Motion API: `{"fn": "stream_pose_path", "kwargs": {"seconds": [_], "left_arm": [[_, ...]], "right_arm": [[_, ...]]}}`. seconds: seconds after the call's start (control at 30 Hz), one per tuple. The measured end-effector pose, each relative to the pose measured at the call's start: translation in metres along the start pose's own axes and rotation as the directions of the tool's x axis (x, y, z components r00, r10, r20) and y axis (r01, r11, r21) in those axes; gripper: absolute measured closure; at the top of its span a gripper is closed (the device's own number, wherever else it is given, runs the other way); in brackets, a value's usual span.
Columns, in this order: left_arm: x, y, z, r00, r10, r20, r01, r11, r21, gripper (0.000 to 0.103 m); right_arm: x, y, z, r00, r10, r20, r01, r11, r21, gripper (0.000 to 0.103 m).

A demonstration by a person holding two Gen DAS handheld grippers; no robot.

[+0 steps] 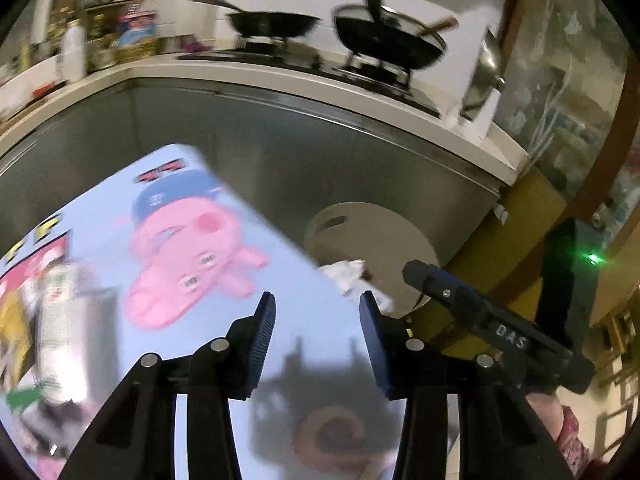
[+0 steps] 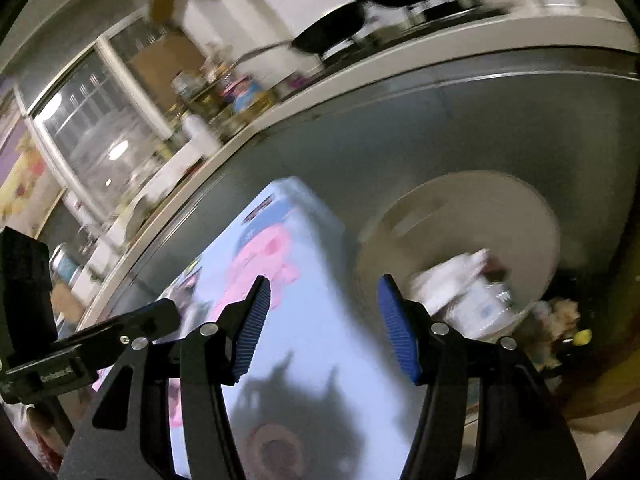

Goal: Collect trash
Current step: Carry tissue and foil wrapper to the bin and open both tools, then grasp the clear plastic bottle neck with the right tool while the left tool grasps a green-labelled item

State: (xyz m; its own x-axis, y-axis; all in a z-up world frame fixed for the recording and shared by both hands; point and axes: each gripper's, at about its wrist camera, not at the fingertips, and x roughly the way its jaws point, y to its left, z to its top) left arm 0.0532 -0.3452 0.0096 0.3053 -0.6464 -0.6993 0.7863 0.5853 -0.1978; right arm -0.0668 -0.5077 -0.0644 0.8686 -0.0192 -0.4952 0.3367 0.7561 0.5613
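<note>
A small table with a light blue cartoon-pig top point(image 1: 224, 280) fills the lower left of both views point(image 2: 320, 340). A round beige bin point(image 1: 372, 240) stands past its far right corner, with crumpled white trash point(image 1: 348, 272) in it; it also shows in the right wrist view point(image 2: 472, 216) holding white paper and a bottle point(image 2: 468, 292). A white bottle and wrappers point(image 1: 60, 320) lie blurred at the table's left. My left gripper point(image 1: 316, 344) is open and empty above the table. My right gripper point(image 2: 324, 328) is open and empty above the table, near the bin.
A steel-fronted kitchen counter point(image 1: 320, 128) runs behind the table, with black woks on a stove point(image 1: 280, 24) and jars at the left point(image 1: 120, 36). The right gripper's body point(image 1: 500, 328) shows in the left wrist view. Brown scraps point(image 2: 564, 316) lie right of the bin.
</note>
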Motion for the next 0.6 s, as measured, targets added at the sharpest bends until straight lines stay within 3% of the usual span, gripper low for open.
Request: {"fn": "stream_pose_path", "kwargs": {"seconds": [0.13, 0.2, 0.3, 0.4, 0.57, 0.6], "left_arm": [[-0.050, 0.065, -0.025, 0.994, 0.097, 0.048, -0.091, 0.990, -0.108, 0.059], [-0.072, 0.102, -0.035, 0.987, 0.149, 0.059, -0.136, 0.974, -0.179, 0.059], [-0.106, 0.165, -0.061, 0.964, 0.262, 0.045, -0.234, 0.918, -0.319, 0.059], [-0.136, 0.214, -0.095, 0.946, 0.324, 0.019, -0.284, 0.854, -0.436, 0.059], [-0.158, 0.245, -0.127, 0.934, 0.357, 0.004, -0.309, 0.815, -0.491, 0.059], [-0.158, 0.251, -0.129, 0.935, 0.354, -0.001, -0.306, 0.808, -0.503, 0.059]], "right_arm": [[0.033, 0.057, -0.027, 0.989, 0.086, -0.118, -0.091, 0.995, -0.043, 0.045], [0.052, 0.086, -0.038, 0.978, 0.120, -0.173, -0.132, 0.990, -0.055, 0.037], [0.084, 0.138, -0.062, 0.949, 0.174, -0.263, -0.203, 0.976, -0.085, 0.034], [0.115, 0.180, -0.089, 0.915, 0.187, -0.357, -0.242, 0.963, -0.115, 0.034], [0.151, 0.214, -0.120, 0.887, 0.139, -0.440, -0.213, 0.969, -0.123, 0.034], [0.155, 0.216, -0.124, 0.885, 0.126, -0.448, -0.201, 0.972, -0.124, 0.039]]}}
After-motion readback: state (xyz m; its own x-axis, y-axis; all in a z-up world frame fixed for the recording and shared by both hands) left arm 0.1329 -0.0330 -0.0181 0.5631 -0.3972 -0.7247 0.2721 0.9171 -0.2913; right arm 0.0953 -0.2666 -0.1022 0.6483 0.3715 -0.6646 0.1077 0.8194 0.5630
